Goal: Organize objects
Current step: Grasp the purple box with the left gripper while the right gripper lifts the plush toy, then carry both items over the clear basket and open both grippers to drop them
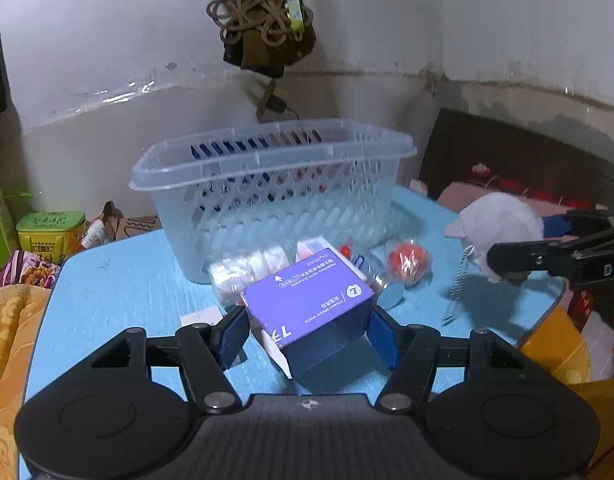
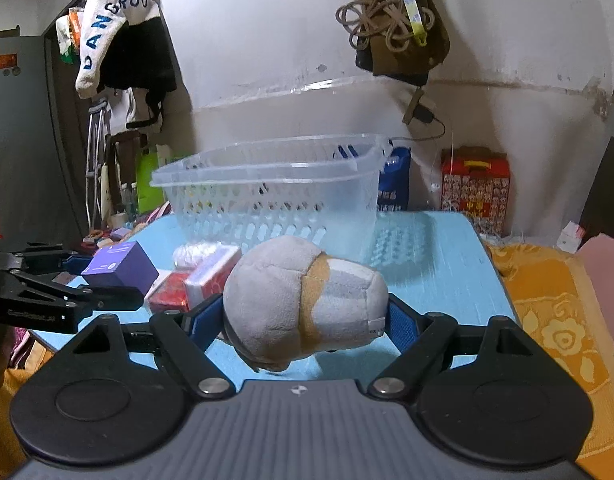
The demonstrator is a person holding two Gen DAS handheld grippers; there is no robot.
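Grippers both carry loads: the left gripper (image 1: 307, 334) is clamped on a purple box (image 1: 307, 304), the right gripper (image 2: 305, 322) on a grey plush (image 2: 303, 300), each seemingly lifted clear of the blue table (image 1: 119, 292). The step looks like carrying to the basket (image 1: 267, 184); next, each load must clear the rim before release. Beyond lie a red ball (image 1: 409, 262) and packets. Only the right view shows the red packs (image 2: 195, 284), while the left alone shows the plush's chain (image 1: 457, 284).
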